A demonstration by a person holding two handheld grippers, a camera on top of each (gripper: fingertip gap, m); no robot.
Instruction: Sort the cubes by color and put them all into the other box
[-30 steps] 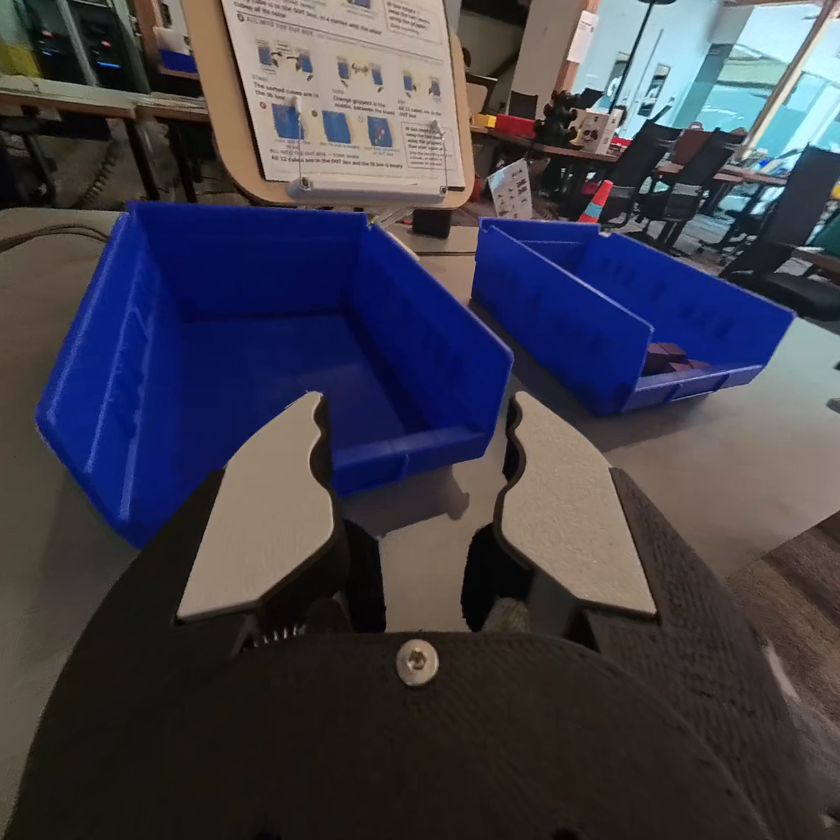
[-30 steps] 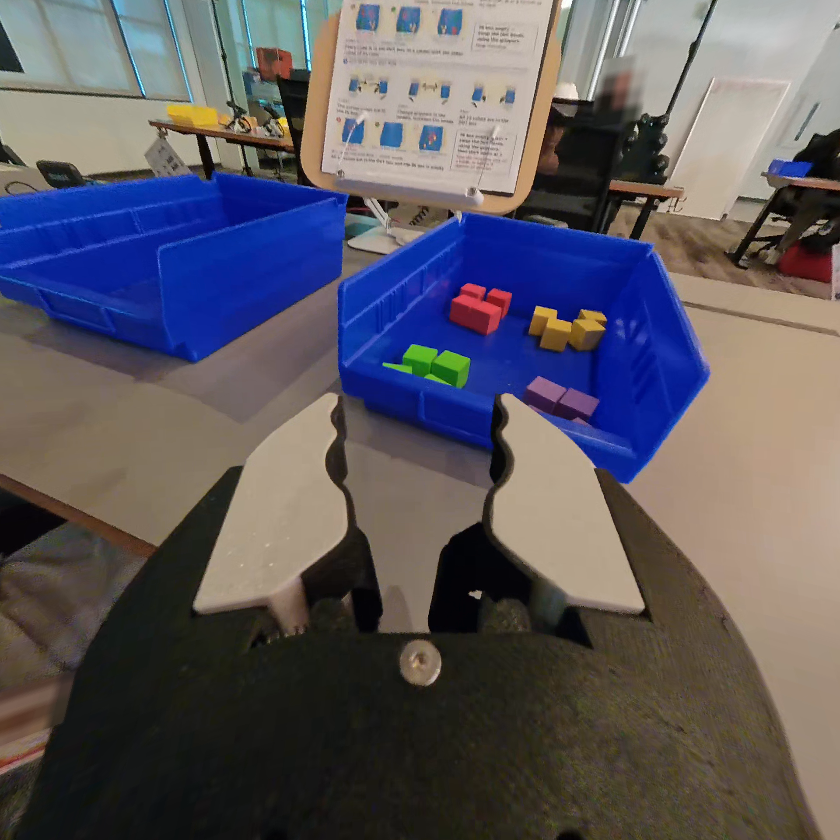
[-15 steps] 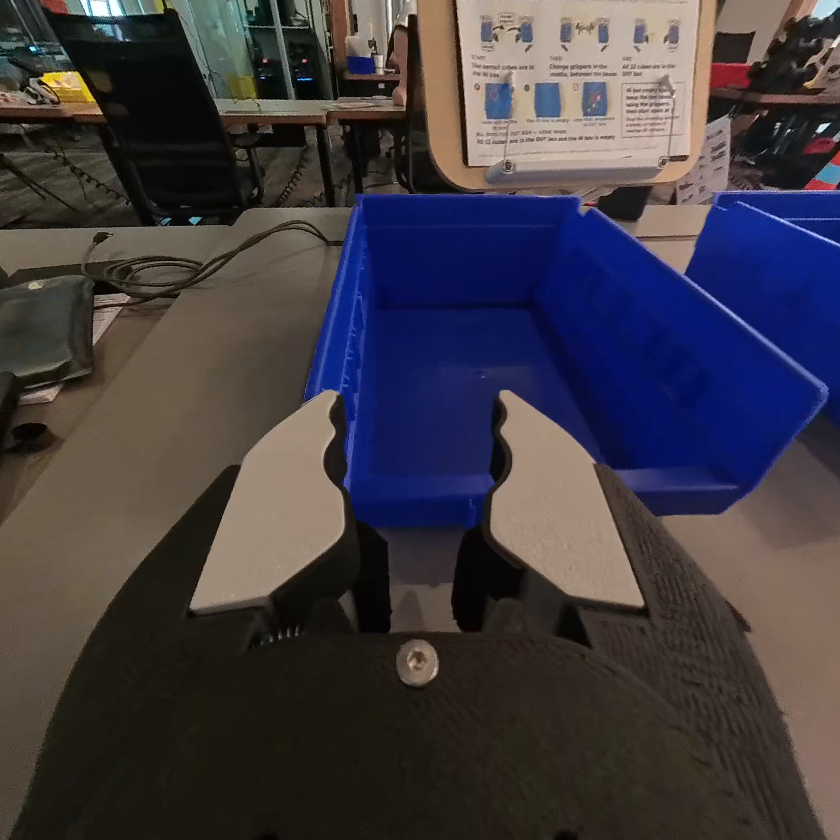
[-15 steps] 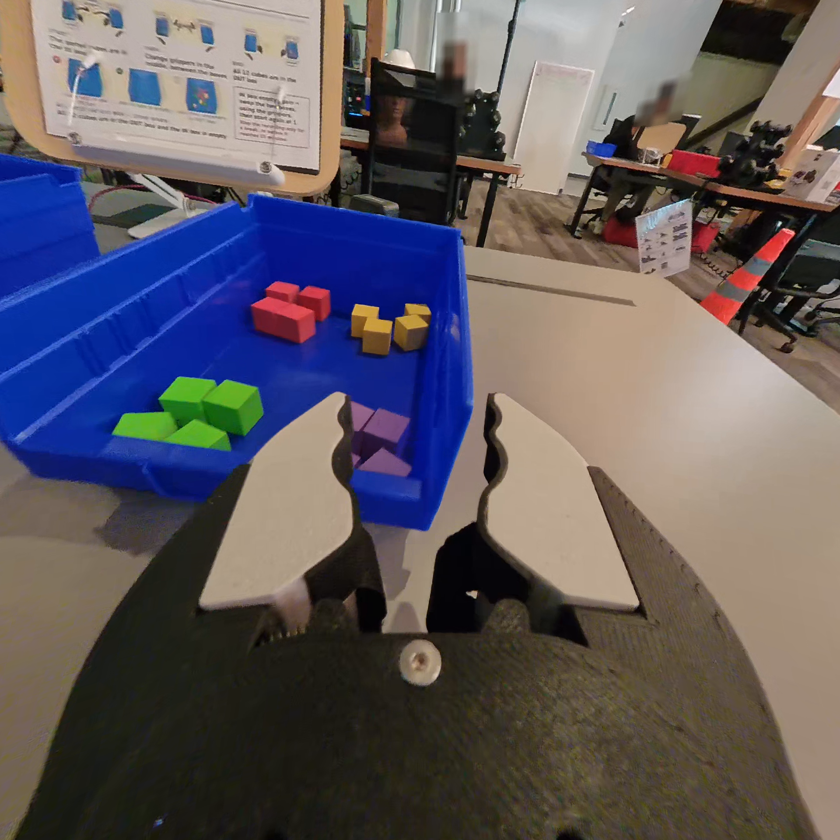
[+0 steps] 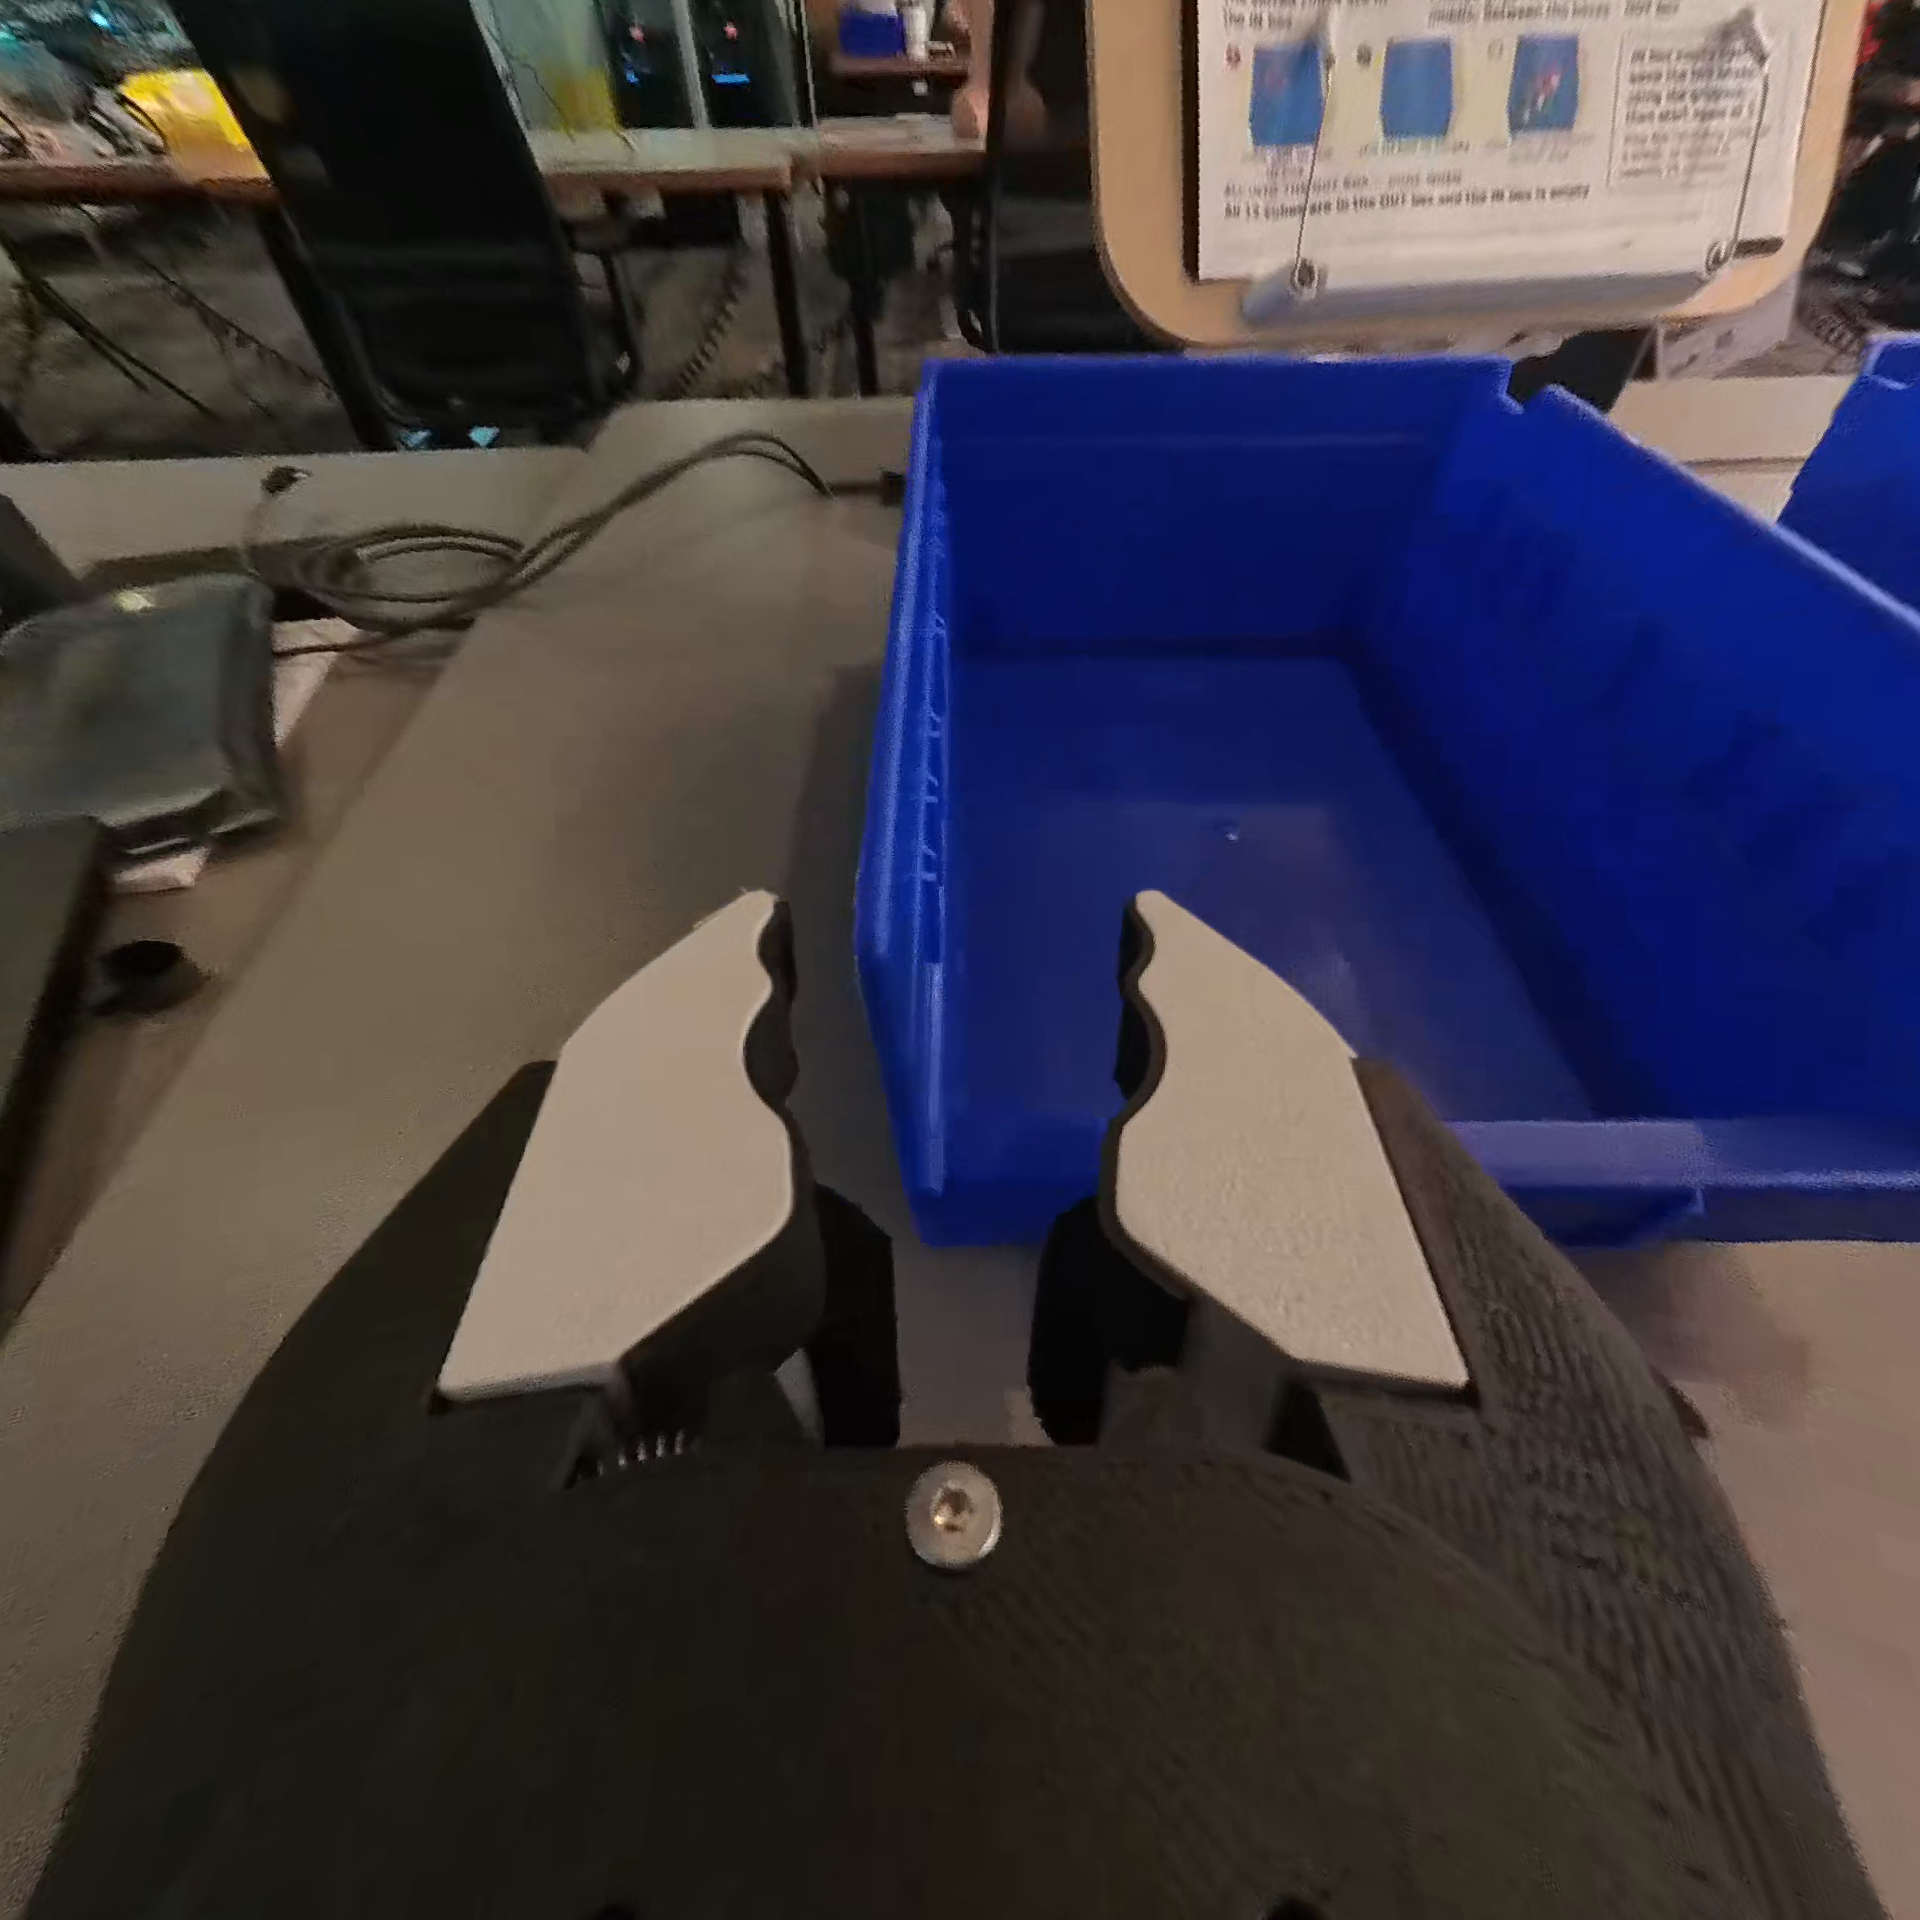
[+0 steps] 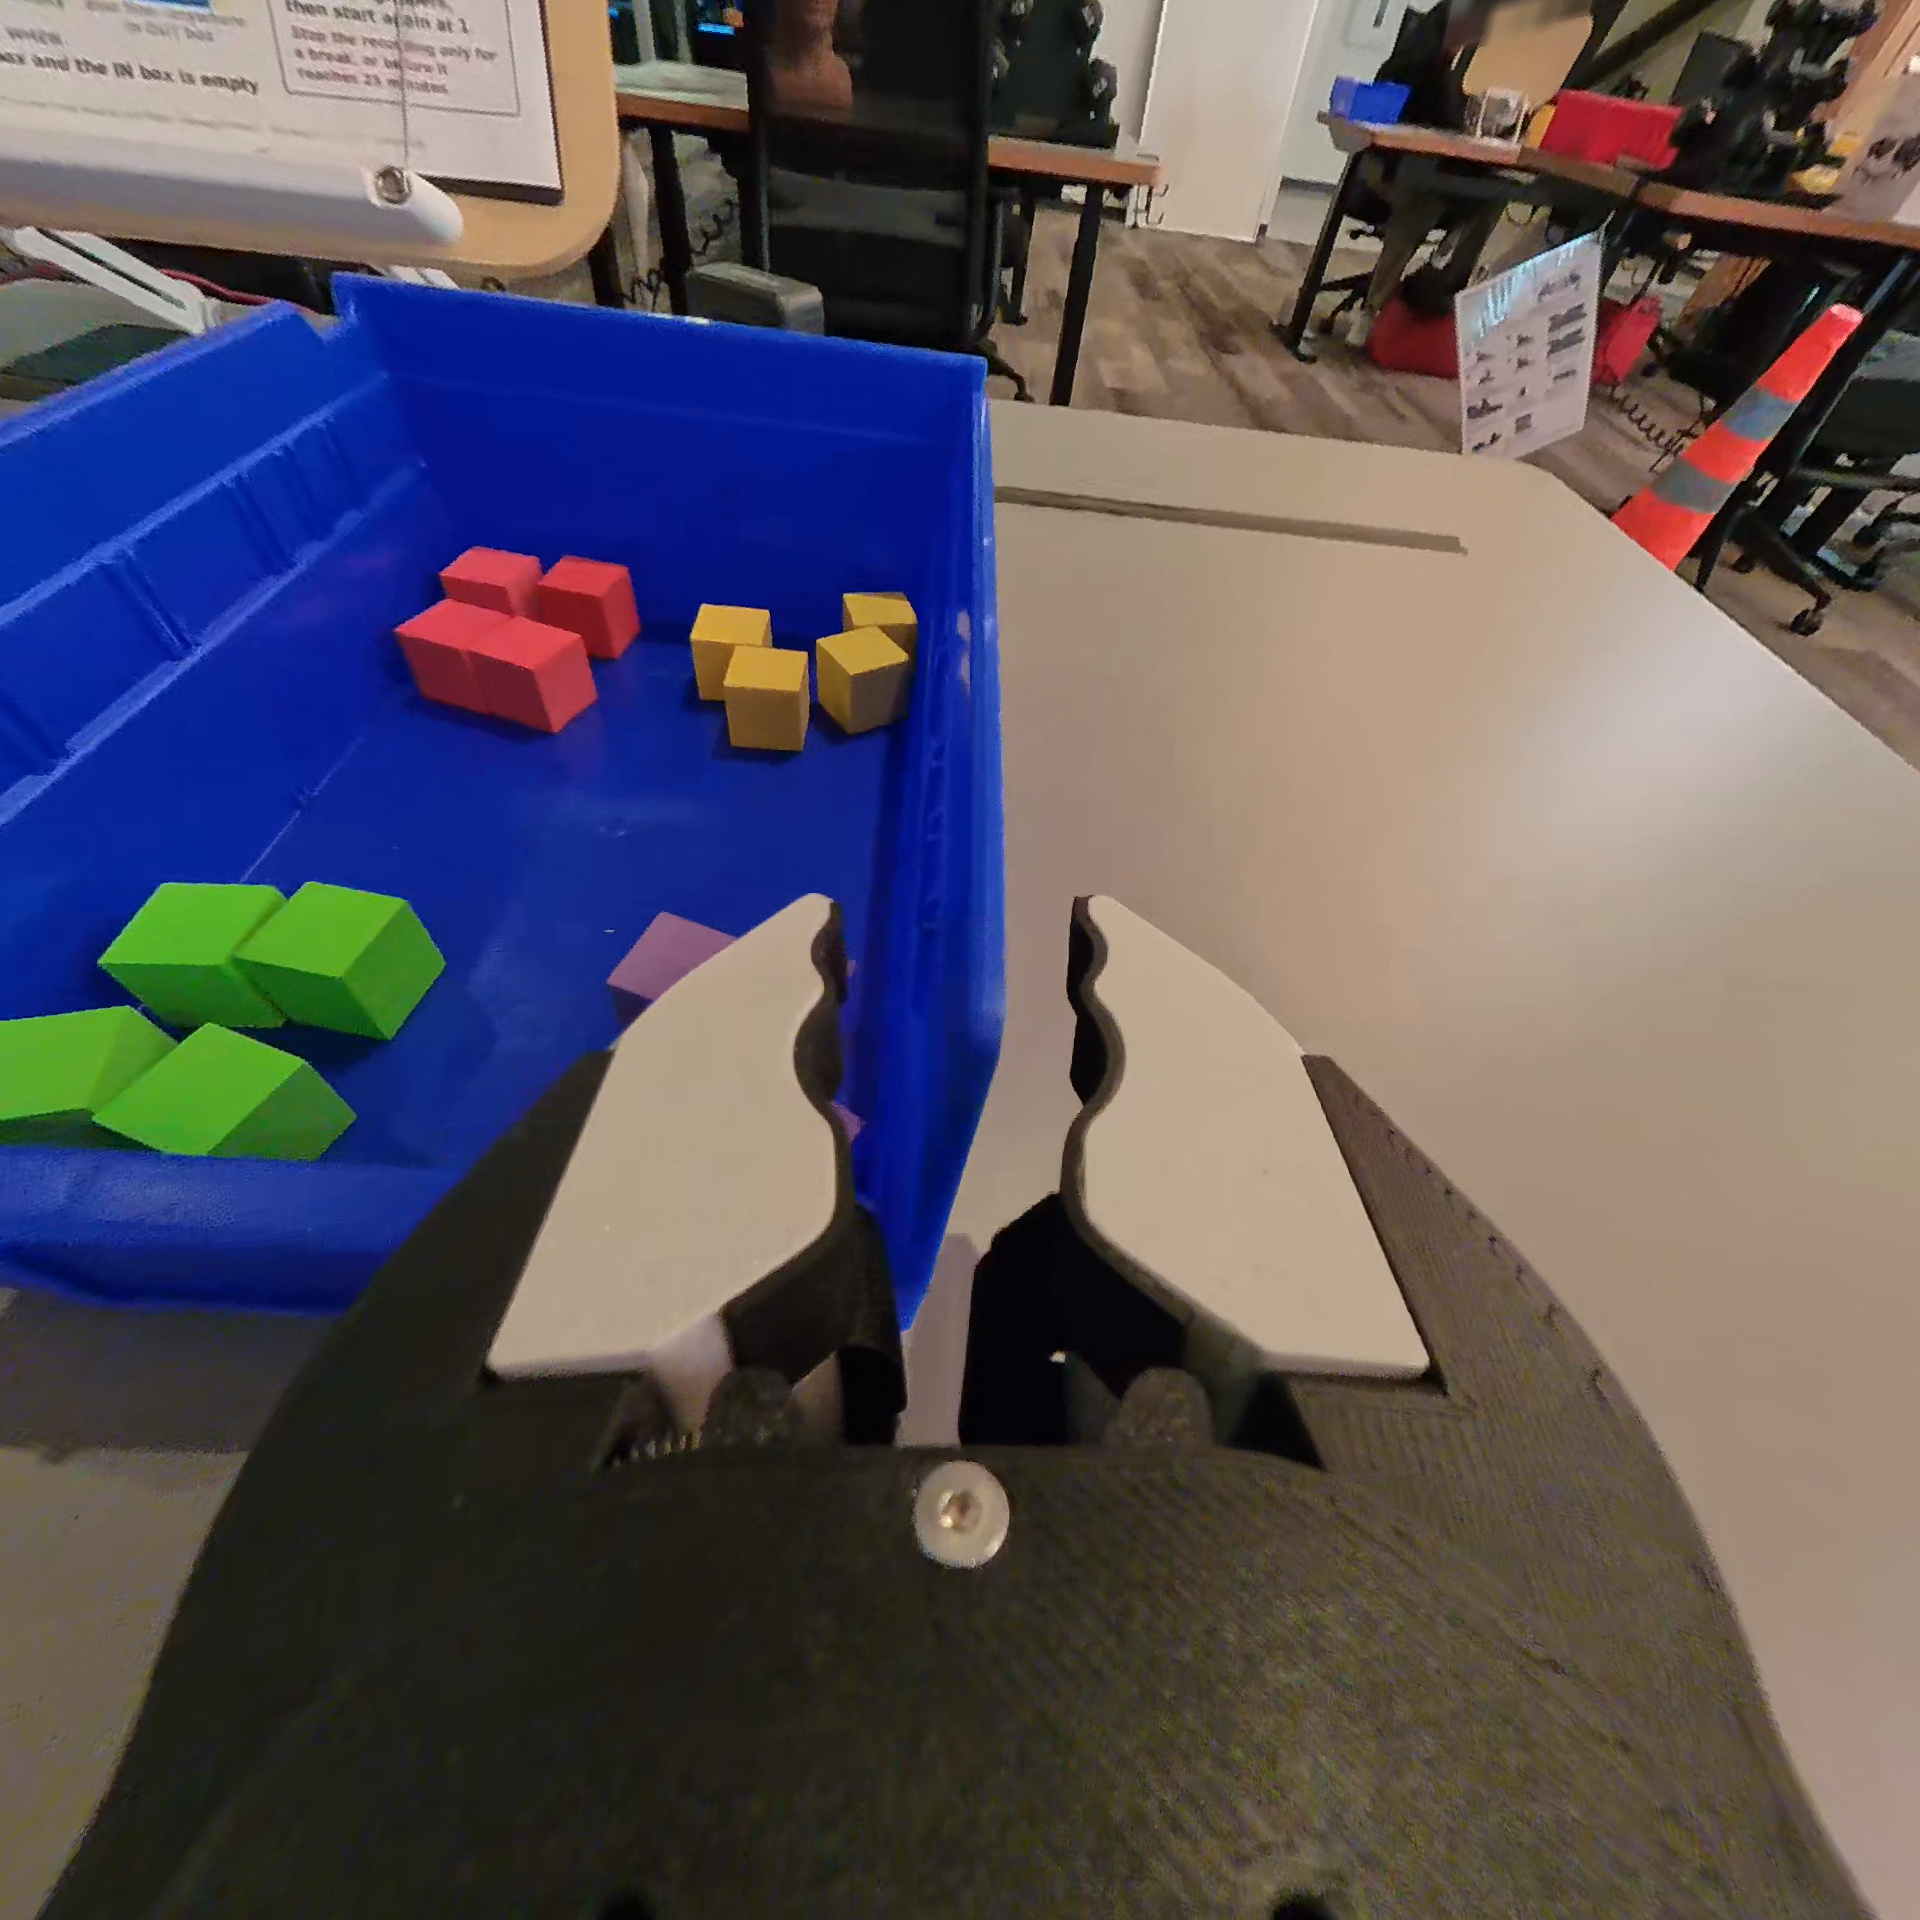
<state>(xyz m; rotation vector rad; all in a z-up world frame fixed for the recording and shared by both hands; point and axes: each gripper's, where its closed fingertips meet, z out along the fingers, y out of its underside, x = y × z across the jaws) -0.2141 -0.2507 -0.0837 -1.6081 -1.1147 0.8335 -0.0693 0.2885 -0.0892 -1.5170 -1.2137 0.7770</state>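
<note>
Both grippers have swung outward over the last second, away from the gap between the bins and toward the bins' outer sides.

The left gripper (image 5: 953, 914) is empty, its jaws spread. It now lines up with the near left corner of the empty blue bin (image 5: 1174, 540), and that bin's left wall runs away between the fingers. Whether a finger touches the plastic cannot be told. On the grey table (image 5: 582, 831) to the left lie coiled cables (image 5: 416, 551). The instruction board (image 5: 1455, 156) stands behind the bin, and a second blue bin (image 5: 1870, 468) is cut off at the far right edge.

The right gripper (image 6: 953, 914) is also empty, with its jaws apart. It has shifted right, so the right wall of the blue bin of cubes (image 6: 675, 436) sits in the gap — the left finger over the inside, the right finger over bare tabletop (image 6: 1403, 831). Inside the bin the red cubes (image 6: 509, 644) and yellow cubes (image 6: 800, 665) lie far, the green cubes (image 6: 270, 966) near left, and the purple cubes (image 6: 670, 956) are partly hidden under the left finger. An orange cone (image 6: 1745, 426) stands on the floor beyond.
</note>
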